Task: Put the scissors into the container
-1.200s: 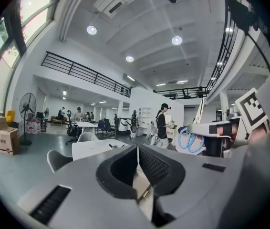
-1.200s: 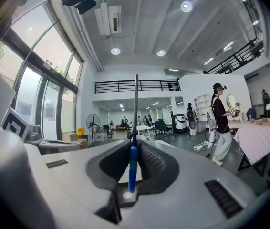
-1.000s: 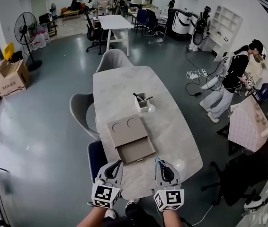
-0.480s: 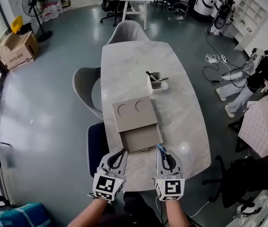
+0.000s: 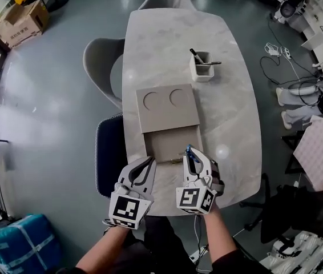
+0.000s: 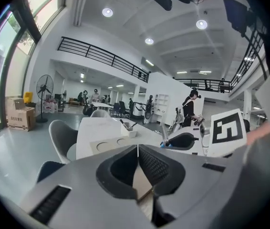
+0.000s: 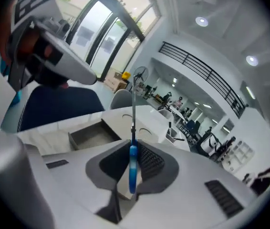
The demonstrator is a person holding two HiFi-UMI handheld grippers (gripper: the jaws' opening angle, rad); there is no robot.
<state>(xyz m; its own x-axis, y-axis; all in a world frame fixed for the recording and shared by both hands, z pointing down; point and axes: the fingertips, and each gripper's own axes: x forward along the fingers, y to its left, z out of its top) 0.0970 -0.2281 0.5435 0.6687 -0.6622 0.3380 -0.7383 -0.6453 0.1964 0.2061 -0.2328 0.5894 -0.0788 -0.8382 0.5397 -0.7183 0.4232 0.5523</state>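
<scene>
Hovering over the marble table (image 5: 230, 113), we're at the carry-in step. Mid-frame, the container (image 5: 170, 142), an open drawer, sits just ahead of both tongs. The left gripper (image 5: 149, 164) has jaws together, nothing btwn. The right gripper (image 5: 191, 153) is clamped on the blue-handled scissors (image 7: 133, 168), blade fwd, near the drawer's lower-right corner. We'd keep the pinch firm, clear the front wall, lower, then release.

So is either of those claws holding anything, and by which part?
The right gripper holds the scissors by their blue handle; the left gripper is shut, empty.
</scene>
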